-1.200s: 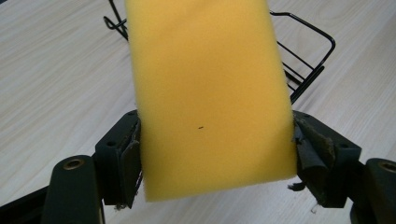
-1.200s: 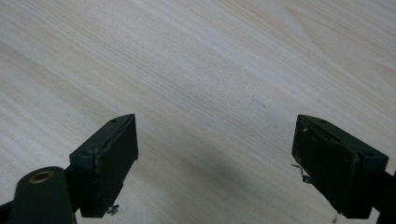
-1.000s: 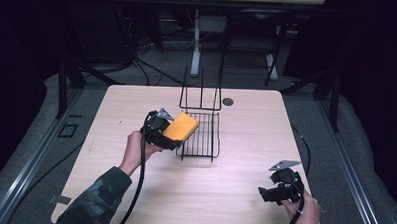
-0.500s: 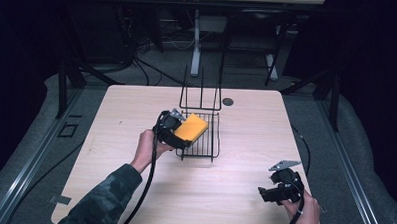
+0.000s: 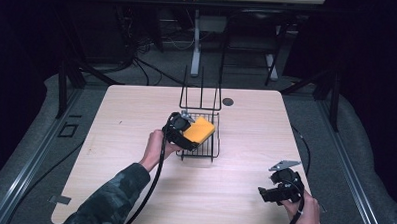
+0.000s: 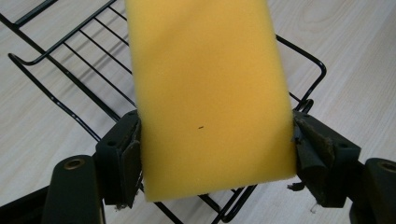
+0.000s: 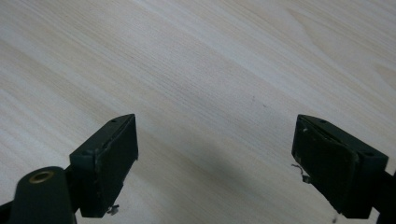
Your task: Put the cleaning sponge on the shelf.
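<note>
Since a second ago, left gripper (image 5: pixel 189 135) has carried the yellow rectangular foam sponge (image 5: pixel 199 130) rightward and forward; it now sits over the black wire basket (image 5: pixel 211 151) instead of beside its near-left corner. Right gripper (image 5: pixel 279 191) hasn't moved: parked near the near-right corner of the light wood table (image 5: pixel 126 119), jaws wide apart, nothing between them, only bare tabletop under them in the right gripper view.

Left gripper is clamped on the sponge across its short width, one jaw on each long side edge. In the left gripper view the sponge (image 6: pixel 205 93) runs straight away from the jaws, long axis in line with the gripper's pointing direction, far end tilted up and out of view at the top. Basket wires (image 6: pixel 84 107) show below and on both sides of it, so the sponge is above the basket floor, not resting on it. Can't tell whether the far end touches any wire.

Key relation: basket floor lies directly below and slightly ahead of the held sponge. In the high view the sponge's long axis runs roughly left-right across the basket, from the gripper at the left rim toward the right rim. Looks like it fits inside the rim, judging by the margins.

Left hand is the only one near; right is well apart and out of play. Next move, as I read it: lower, then open the jaws.
</note>
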`<state>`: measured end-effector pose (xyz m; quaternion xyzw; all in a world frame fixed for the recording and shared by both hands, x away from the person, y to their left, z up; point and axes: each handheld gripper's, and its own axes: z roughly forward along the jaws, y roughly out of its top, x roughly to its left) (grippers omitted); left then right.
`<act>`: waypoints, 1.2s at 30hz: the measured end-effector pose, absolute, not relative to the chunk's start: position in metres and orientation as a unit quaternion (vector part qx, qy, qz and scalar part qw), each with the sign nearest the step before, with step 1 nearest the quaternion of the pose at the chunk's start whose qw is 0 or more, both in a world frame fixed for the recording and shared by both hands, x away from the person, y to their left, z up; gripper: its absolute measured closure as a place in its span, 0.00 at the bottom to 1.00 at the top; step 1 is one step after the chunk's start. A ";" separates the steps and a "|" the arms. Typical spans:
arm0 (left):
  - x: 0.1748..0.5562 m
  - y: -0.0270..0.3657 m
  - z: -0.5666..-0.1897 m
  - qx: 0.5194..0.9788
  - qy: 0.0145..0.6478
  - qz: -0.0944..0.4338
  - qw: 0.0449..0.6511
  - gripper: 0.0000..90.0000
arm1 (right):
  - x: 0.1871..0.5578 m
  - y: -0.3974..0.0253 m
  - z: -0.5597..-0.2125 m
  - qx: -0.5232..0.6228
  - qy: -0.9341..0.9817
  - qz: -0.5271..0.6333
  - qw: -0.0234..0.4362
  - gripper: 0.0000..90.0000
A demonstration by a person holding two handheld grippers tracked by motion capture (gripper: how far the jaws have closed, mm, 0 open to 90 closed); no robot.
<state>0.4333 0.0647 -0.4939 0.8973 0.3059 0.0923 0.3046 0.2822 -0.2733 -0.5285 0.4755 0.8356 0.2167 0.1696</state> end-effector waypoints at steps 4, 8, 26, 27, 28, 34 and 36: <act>0.435 0.063 -0.497 0.899 0.305 0.086 0.303 0.29 | 0.282 -0.273 -0.528 0.474 0.836 0.217 0.171 0.16; 0.437 0.061 -0.500 0.901 0.303 0.082 0.301 0.29 | 0.282 -0.273 -0.528 0.473 0.836 0.217 0.171 0.16; 0.447 0.061 -0.511 0.919 0.271 0.056 0.281 0.29 | 0.282 -0.274 -0.528 0.474 0.836 0.218 0.169 0.16; 0.448 0.062 -0.511 0.920 0.270 0.055 0.279 0.29 | 0.282 -0.274 -0.529 0.475 0.836 0.218 0.168 0.16; 0.448 0.062 -0.511 0.920 0.270 0.055 0.279 0.28 | 0.282 -0.274 -0.529 0.475 0.836 0.218 0.168 0.16; 0.451 0.063 -0.512 0.928 0.257 0.052 0.266 0.28 | 0.282 -0.274 -0.529 0.474 0.838 0.215 0.167 0.16; 0.452 0.063 -0.513 0.931 0.250 0.050 0.261 0.27 | 0.282 -0.274 -0.530 0.473 0.838 0.214 0.167 0.16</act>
